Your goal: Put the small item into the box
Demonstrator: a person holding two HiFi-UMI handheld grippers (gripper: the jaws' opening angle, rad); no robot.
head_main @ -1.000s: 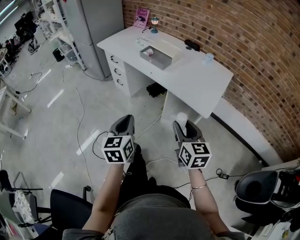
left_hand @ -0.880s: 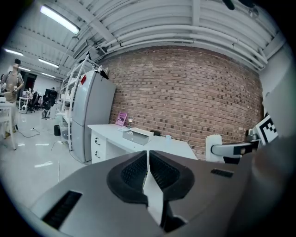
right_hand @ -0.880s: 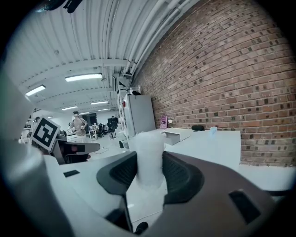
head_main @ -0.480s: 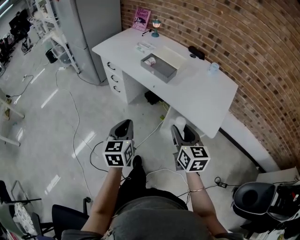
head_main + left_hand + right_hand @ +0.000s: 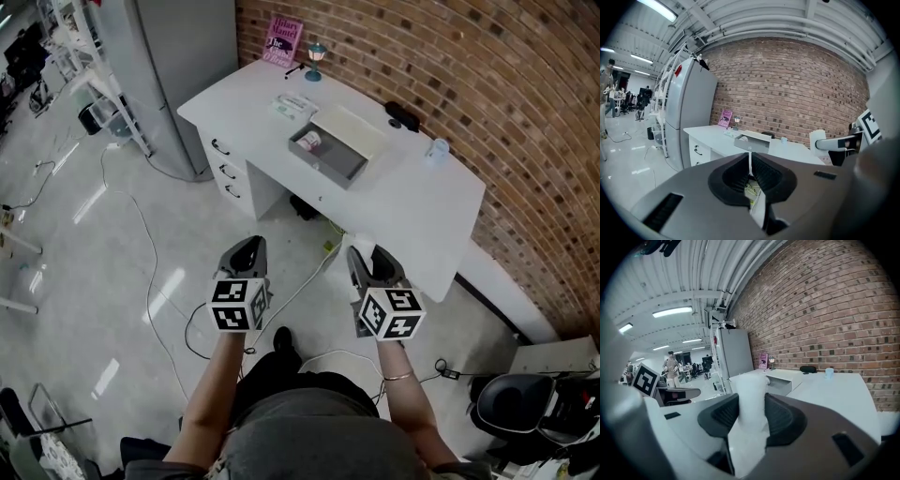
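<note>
The right gripper [image 5: 368, 255] has its jaws closed on the small white item [image 5: 751, 394], a pale soft-looking piece that stands up between the pads and rises above them. The left gripper [image 5: 249, 247] has its jaws drawn together to a thin slit with nothing between them. The person holds both out in front, side by side over the floor, on the near side of the white bench [image 5: 412, 202].

The grey box [image 5: 339, 161] lies open on the bench towards its far left part, with its white lid [image 5: 352, 125] just beyond it. Another small object [image 5: 310, 141] already rests in the box's far left corner. The held item is well apart from the box, off the bench's near edge.

Compared with a second ago, the bench sits lower and closer in the head view: the box has slid down the picture and the bench's near right corner now lies just past the right gripper. The two grippers keep almost the same places in the view, and the right one grips the white piece just as before.

Further along the bench stand a pink book [image 5: 284, 39] against the brick wall [image 5: 487, 84], a little lamp [image 5: 317, 52], a black object [image 5: 403, 115] and a pale blue cup [image 5: 437, 150]. A tall grey cabinet [image 5: 178, 66] stands at the bench's left end.
</note>
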